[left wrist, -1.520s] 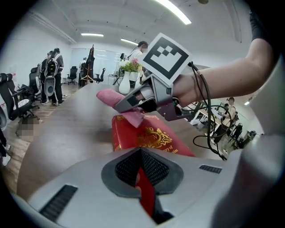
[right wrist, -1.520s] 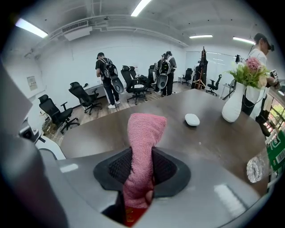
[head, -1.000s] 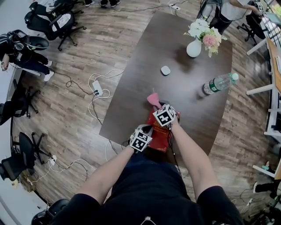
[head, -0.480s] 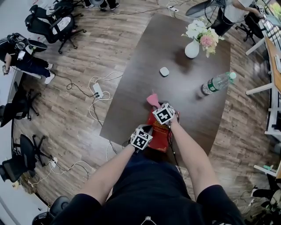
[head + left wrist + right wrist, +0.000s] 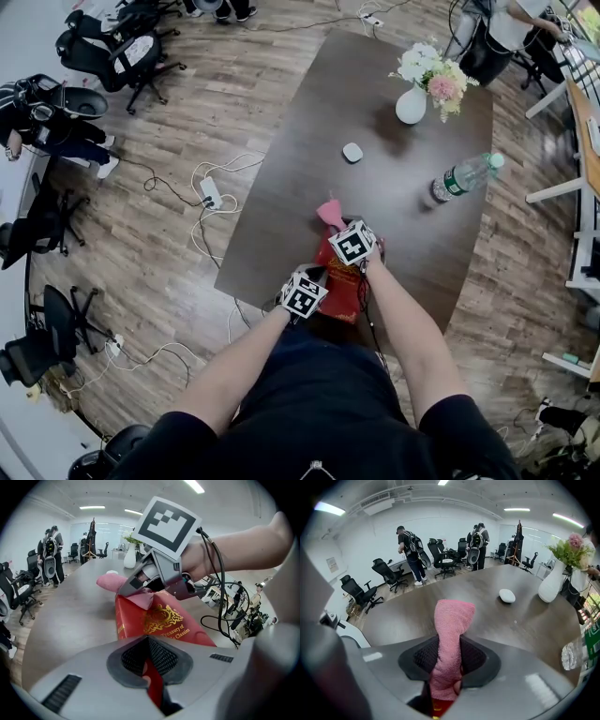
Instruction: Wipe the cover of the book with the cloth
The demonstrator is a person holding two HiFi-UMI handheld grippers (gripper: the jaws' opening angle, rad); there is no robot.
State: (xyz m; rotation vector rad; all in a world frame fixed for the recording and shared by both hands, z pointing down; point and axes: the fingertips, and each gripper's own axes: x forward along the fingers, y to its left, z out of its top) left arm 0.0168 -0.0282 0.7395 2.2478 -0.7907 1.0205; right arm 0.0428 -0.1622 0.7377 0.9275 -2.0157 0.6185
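Your right gripper [image 5: 446, 667] barely shifted, still mid-frame in head view; jaws clamped on pink cloth [image 5: 452, 620]. Left gripper [image 5: 150, 667] jaws pinch red book [image 5: 159, 620] at its edge.

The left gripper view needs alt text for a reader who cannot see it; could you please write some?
The left gripper is clamped on the near edge of a red book with gold print on its cover. Beyond it, the right gripper holds a pink cloth against the far end of the cover, above a dark wooden table.
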